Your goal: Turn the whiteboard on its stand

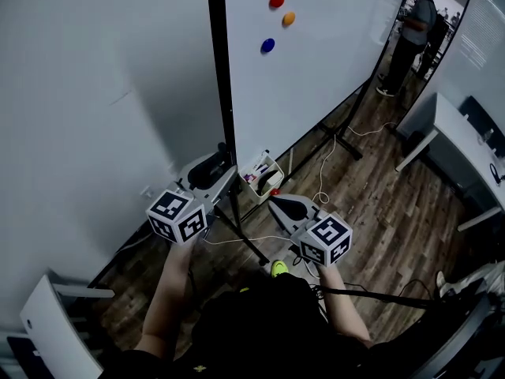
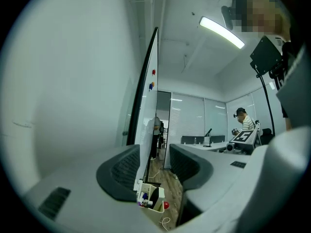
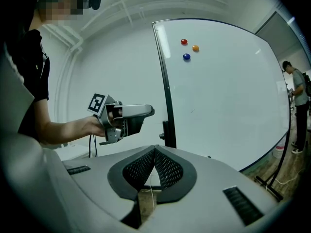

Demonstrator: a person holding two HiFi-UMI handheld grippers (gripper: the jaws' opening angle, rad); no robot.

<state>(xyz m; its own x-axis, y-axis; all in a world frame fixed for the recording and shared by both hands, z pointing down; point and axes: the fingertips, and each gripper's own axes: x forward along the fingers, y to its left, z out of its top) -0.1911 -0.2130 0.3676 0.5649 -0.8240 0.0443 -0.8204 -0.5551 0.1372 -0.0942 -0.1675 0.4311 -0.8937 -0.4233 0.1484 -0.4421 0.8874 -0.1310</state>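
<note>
The whiteboard [image 1: 316,77] stands upright on its stand, with its black side frame [image 1: 221,77] facing me. It carries a red [image 1: 276,0], an orange [image 1: 289,18] and a blue magnet [image 1: 267,45]. My left gripper [image 1: 219,166] is at that edge near the bottom. In the left gripper view the board [image 2: 148,96] shows edge-on between the open jaws of the left gripper [image 2: 154,166], close to the left pad [image 2: 124,171], with no pad pressing on it. My right gripper [image 3: 154,152] is shut on nothing and hangs to the right, in front of the board face [image 3: 228,96].
A small white marker box [image 1: 260,176] hangs at the board's lower corner. The stand's foot [image 1: 339,136] and a white cable [image 1: 323,172] lie on the wood floor. A person [image 1: 410,34] stands at the far right, by white desks [image 1: 454,133]. A white wall is at the left.
</note>
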